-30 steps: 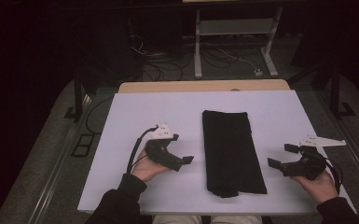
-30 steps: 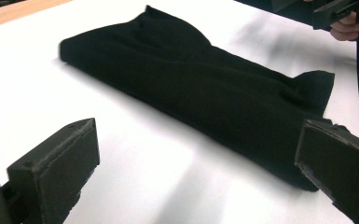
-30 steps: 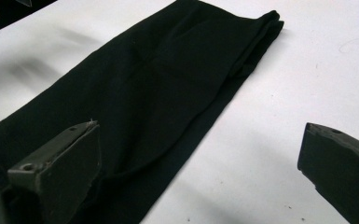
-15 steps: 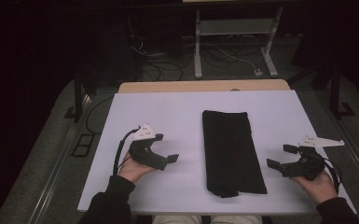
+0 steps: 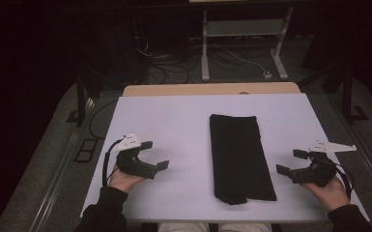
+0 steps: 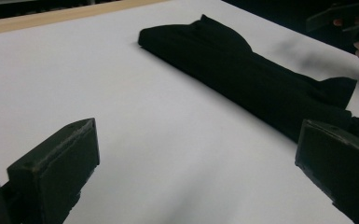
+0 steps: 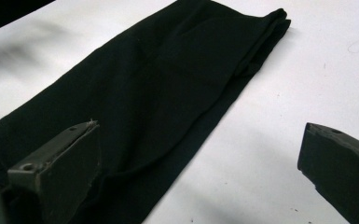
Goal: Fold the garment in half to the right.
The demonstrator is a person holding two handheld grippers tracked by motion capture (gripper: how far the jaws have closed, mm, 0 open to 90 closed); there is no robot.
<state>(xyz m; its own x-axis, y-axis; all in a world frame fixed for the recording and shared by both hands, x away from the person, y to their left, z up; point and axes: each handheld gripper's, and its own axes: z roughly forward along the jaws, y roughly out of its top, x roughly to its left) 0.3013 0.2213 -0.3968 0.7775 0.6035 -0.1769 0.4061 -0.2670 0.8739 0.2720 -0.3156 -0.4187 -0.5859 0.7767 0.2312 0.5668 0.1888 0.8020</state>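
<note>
- High view: your left hand-held gripper (image 5: 150, 156) rests near the worktop's (image 5: 174, 121) front left, jaws spread wide, gripping nothing.
- Your right hand-held gripper (image 5: 290, 162) sits at the front right, jaws wide too, empty.
- Between them, apart from both, the folded black cloth (image 5: 239, 154) lies flat, running lengthwise from near the front edge toward the far side.
</note>
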